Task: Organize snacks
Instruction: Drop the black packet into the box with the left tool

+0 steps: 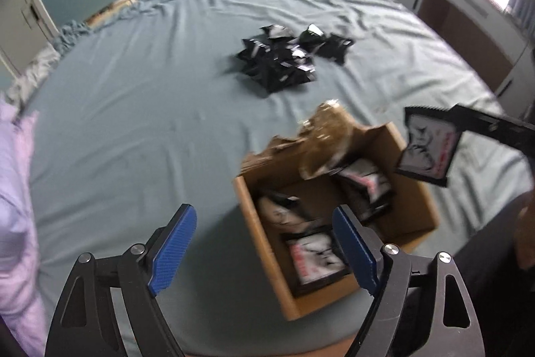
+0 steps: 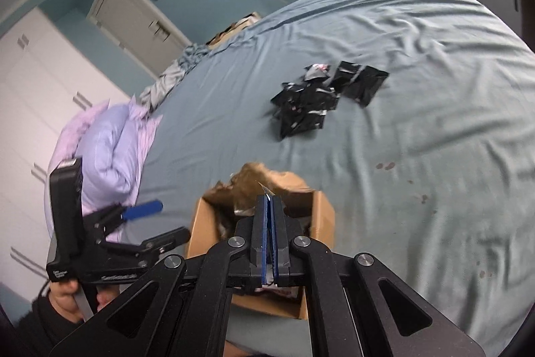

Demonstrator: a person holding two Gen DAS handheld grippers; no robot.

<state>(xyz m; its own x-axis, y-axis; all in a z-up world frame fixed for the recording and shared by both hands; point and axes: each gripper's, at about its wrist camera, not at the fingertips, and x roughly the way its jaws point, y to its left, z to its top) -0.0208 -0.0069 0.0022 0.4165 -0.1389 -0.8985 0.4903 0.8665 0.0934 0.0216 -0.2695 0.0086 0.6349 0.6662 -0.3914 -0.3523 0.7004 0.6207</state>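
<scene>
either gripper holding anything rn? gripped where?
Right gripper is shut on a snack packet, pinched at its upper edge, above the cardboard box. Left gripper is open, holding nothing.

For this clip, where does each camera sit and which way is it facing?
Left wrist: on the left gripper, open, looking across the bed at the cardboard box and packet pile; the right gripper enters at right holding a snack packet.
Right wrist: on the right gripper, shut on that packet's edge, above the box; left gripper and hand at left.
Shared: box, pile, bed.
</scene>
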